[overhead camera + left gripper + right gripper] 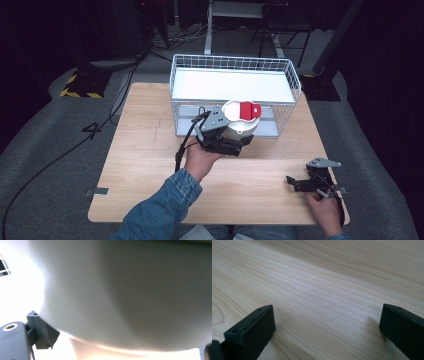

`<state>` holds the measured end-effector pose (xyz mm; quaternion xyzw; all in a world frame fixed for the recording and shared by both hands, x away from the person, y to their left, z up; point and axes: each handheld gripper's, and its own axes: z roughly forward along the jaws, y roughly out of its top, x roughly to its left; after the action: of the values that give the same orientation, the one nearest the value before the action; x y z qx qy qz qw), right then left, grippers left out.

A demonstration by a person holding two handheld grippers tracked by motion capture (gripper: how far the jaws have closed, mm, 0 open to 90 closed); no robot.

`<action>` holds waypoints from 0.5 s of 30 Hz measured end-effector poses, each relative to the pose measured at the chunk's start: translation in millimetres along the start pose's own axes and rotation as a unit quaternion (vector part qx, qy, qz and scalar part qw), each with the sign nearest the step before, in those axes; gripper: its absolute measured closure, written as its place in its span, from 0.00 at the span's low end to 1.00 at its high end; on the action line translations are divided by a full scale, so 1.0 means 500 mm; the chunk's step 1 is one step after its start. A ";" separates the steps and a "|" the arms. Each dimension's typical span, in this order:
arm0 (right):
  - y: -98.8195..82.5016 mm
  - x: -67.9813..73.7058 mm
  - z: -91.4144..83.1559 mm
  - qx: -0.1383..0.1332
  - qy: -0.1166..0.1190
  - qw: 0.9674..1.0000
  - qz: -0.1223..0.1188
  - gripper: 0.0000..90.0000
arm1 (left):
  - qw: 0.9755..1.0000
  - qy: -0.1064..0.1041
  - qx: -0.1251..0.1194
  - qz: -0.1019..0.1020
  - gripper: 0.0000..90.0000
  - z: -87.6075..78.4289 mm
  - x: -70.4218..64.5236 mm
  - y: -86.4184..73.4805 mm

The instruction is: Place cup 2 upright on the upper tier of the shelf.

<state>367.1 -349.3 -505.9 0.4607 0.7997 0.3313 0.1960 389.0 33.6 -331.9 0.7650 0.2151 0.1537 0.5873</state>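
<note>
Your left gripper point(235, 141) is clamped on the white tub point(241, 125) w/ red lid tab, mid-frame, just in front of the wire basket point(295, 80). Looks like rigid, smooth plastic, prob. light and slippery, so keep hold low on the wall. Right gripper point(296, 184), lower right, has jaws wide apart, nothing in them.

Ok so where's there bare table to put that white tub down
The left half of the table, from the basket to the near edge, is bare. So is the strip between the left gripper and right gripper. It is crowded in front of the basket, where the left gripper holds the tub.
</note>
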 end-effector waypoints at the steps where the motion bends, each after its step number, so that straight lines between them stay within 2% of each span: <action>1: 0.000 0.000 0.000 0.000 0.000 1.000 0.000 0.01 | 1.000 0.000 0.000 0.000 0.12 0.000 0.000 0.000; 9: 0.000 0.000 0.000 0.000 0.000 1.000 0.000 0.01 | 1.000 0.001 -0.001 0.004 0.12 0.010 0.016 0.027; 15: 0.000 0.000 0.000 0.000 0.000 1.000 0.000 0.01 | 1.000 0.013 -0.005 0.003 0.12 0.021 0.040 0.056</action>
<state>367.0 -349.3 -505.9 0.4607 0.7997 0.3311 0.1963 415.6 29.2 -308.1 0.7608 0.2196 0.1668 0.5875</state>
